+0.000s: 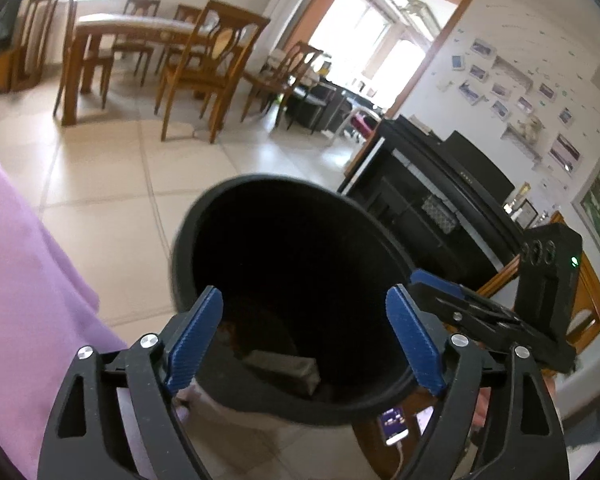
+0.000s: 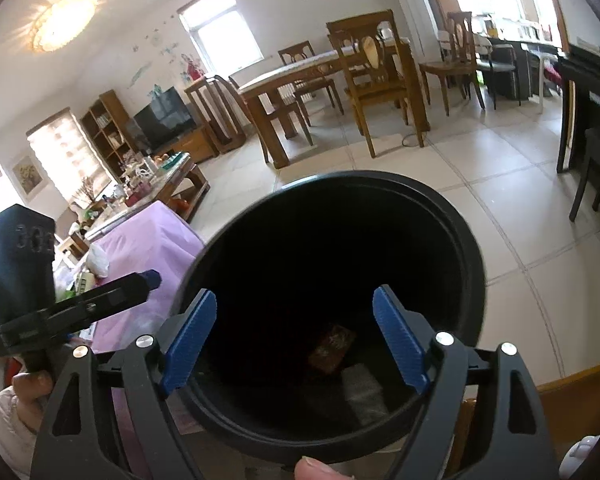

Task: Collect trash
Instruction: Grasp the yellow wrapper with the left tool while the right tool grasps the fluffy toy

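- Trash bin (image 2: 466, 248), black, round, fills the near centre of both wrist views, mouth tilted toward the cameras; how it is propped or held is not visible.
- Inside the bin: a brown crumpled wrapper (image 2: 333, 346) and a pale grey flat packet (image 1: 286, 366) lie at the bottom, so some trash looks already collected.
- Left claw (image 1: 304, 342): blue pads spread wide, nothing between them, poised at the near rim of the bin mouth.
- Right claw (image 2: 294, 340): also spread wide and empty, over the bin opening; a thumb tip (image 2: 314, 468) shows at the bottom edge.
- Step, my read: a drop-off into the bin is just finished or about done; both claws are free.
- Next move likely calls for swinging a claw away from the bin to the litter on the purple-clothed counter (image 2: 148, 240) at left, then closing on one piece.
- Candidate trash there: a white crumpled bag (image 2: 96, 260) and small clutter beside it, too blurred to name.
- Floor (image 1: 112, 184): pale beige tiles, bare around the bin.
- Room: wooden dining table (image 2: 284, 80) with chairs at the far side, TV (image 2: 164, 116) and shelf far left, black piano (image 1: 452, 184) on the right wall, bright doorway beyond.
- Phone (image 1: 394, 424) with lit screen sits low behind the left claw, near the bin base.
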{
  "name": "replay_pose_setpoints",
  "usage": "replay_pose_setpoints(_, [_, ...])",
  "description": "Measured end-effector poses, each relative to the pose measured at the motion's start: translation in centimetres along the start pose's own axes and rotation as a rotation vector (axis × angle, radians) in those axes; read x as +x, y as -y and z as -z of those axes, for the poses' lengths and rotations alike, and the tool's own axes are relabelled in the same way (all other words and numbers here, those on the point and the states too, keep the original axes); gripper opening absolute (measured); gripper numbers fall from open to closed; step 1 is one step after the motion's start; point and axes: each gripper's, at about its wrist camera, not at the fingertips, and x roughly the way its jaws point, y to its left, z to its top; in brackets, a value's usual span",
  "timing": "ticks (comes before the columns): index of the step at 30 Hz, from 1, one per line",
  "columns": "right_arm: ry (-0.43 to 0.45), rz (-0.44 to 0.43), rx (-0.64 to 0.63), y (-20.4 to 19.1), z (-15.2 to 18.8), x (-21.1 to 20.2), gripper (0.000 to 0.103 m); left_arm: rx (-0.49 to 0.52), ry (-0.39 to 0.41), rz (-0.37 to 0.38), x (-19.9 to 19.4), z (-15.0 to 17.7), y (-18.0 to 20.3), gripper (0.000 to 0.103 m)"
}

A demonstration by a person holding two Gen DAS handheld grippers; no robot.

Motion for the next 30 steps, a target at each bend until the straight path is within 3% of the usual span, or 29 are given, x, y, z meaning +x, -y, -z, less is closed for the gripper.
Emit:
replay_pose_setpoints(3, [0.003,-0.018,-0.051,-2.9,-0.1,0.3,0.091,0.023,0.046,-0.025,-3.5,0.6,-0.6,0.083])
replay_pose_setpoints(7, [-0.02,-0.071,-0.116,-7.7,0.0,1.7,0.091,0.018,0.107,-0.108,-9.3,1.7,-3.0,0.083])
replay_pose_setpoints(13, [-0.087,-0.191,-0.22,-16.2,0.8,5.5,0.091,-0.059,0.205,-0.309,-20.1,4.5,-9.8,0.083])
replay_pose_setpoints(20, [-0.141,-0.327,-0.335,-27.0,1.8,9.1,0.09,-0.254,0.327,-0.577,-34.6,9.0,-19.9,0.083])
replay_pose_setpoints(25, [-0.161,-0.407,-0.405,-34.2,2.1,11.3,0.09,-0.35,0.28,-0.664,-39.5,10.7,-26.8,0.083])
replay_pose_setpoints(30, [-0.172,-0.448,-0.491,-40.1,2.4,13.4,0.09,-0.377,0.203,-0.645,-40.9,10.7,-31.9,0.077])
